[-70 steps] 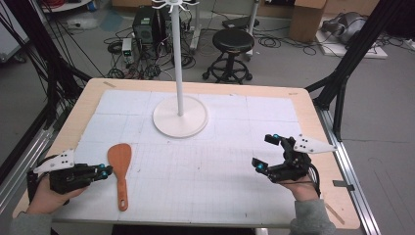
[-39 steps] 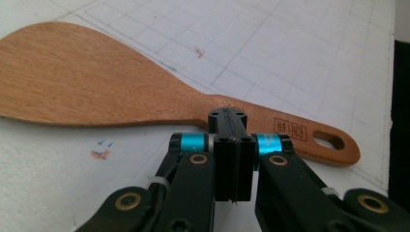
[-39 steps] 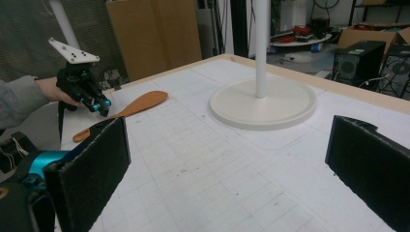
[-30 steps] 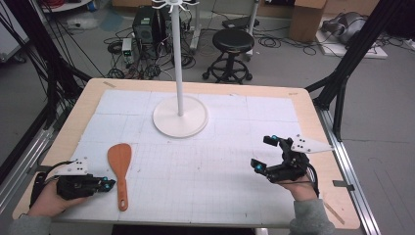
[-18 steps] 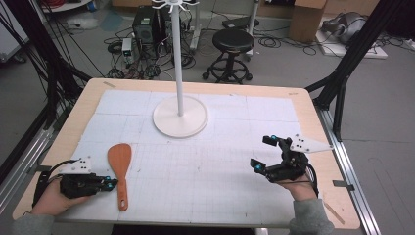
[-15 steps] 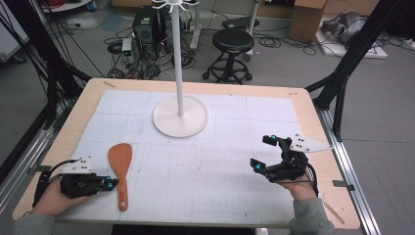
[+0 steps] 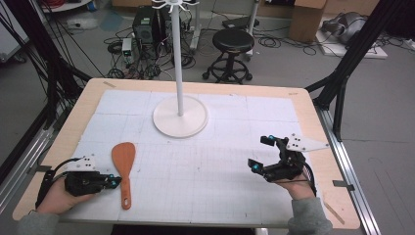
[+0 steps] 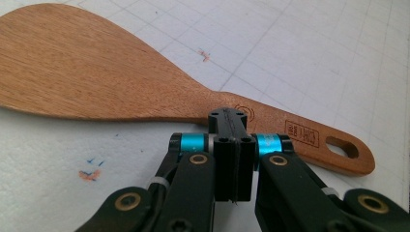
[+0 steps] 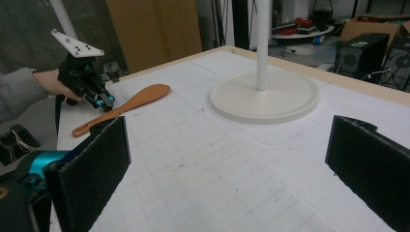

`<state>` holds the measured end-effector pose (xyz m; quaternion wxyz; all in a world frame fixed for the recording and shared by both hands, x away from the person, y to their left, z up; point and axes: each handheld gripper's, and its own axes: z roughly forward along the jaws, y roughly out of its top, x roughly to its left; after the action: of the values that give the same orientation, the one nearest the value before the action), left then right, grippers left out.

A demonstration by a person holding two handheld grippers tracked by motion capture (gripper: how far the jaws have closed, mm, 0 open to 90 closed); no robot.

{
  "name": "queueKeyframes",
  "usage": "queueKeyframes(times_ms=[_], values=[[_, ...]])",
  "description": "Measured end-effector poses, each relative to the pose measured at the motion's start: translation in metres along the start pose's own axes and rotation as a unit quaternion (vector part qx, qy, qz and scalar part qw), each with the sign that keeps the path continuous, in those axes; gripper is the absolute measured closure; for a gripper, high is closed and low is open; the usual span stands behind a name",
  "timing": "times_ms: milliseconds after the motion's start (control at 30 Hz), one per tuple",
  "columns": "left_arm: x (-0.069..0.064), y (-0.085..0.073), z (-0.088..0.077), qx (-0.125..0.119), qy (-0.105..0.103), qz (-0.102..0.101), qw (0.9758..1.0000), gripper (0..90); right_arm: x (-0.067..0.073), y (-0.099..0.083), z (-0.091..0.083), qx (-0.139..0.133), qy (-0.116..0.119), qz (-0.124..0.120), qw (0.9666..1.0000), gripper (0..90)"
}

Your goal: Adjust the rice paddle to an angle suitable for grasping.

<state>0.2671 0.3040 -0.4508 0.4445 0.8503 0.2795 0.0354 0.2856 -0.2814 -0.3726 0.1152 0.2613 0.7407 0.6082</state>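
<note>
Nudging the spatula [image 8: 145, 92] sideways with your closed, empty left gripper [image 8: 233, 126], stay low at its neck. Keep your wide-open right gripper [image 7: 264, 152] parked.

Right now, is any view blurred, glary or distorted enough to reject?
High view: evenly lit, soft, no glare. Left gripper view: flat brown wooden spatula sharp with grain showing, shut left hand-held gripper sharp. Right gripper view: near black pads slightly soft, round white stand base clear, grid lines bowed by the lens.
</note>
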Motion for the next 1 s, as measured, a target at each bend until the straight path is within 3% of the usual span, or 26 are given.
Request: queueKeyframes(times_ms=[167, 267, 367, 500, 633, 800, 900, 1000], values=[[0.000, 0.001, 0.000, -0.001, 0.003, 0.003, 1.0000, 89.6, 0.001, 0.000, 0.002, 0.005, 0.002, -0.001, 1.0000, 1.0], [0.001, 0.005, -0.004, -0.018, 0.007, 0.004, 0.9998, 89.7, 0.001, 0.000, 0.002, 0.005, 0.002, -0.004, 1.0000, 1.0], [0.000, 0.015, -0.006, -0.035, 0.014, 0.014, 0.9992, 89.7, 0.001, 0.000, 0.002, 0.006, 0.002, -0.002, 1.0000, 1.0], [0.004, 0.027, -0.001, -0.031, 0.035, 0.022, 0.9987, 89.7, 0.001, 0.000, 0.001, 0.005, 0.000, -0.001, 1.0000, 1.0], [0.013, 0.033, 0.003, -0.029, 0.053, 0.008, 0.9981, 89.7, 0.000, 0.000, 0.000, 0.003, -0.001, -0.001, 1.0000, 1.0], [0.021, 0.037, 0.003, -0.056, 0.055, -0.013, 0.9968, 89.7, 0.000, -0.001, 0.002, 0.004, 0.000, 0.001, 1.0000, 1.0], [0.023, 0.040, 0.006, -0.045, 0.060, -0.012, 0.9971, 89.7, -0.001, 0.000, 0.002, 0.004, 0.000, 0.000, 1.0000, 1.0], [0.021, 0.050, 0.011, -0.024, 0.062, 0.009, 0.9977, 89.7, -0.001, 0.000, 0.002, 0.002, 0.002, -0.001, 1.0000, 1.0]])
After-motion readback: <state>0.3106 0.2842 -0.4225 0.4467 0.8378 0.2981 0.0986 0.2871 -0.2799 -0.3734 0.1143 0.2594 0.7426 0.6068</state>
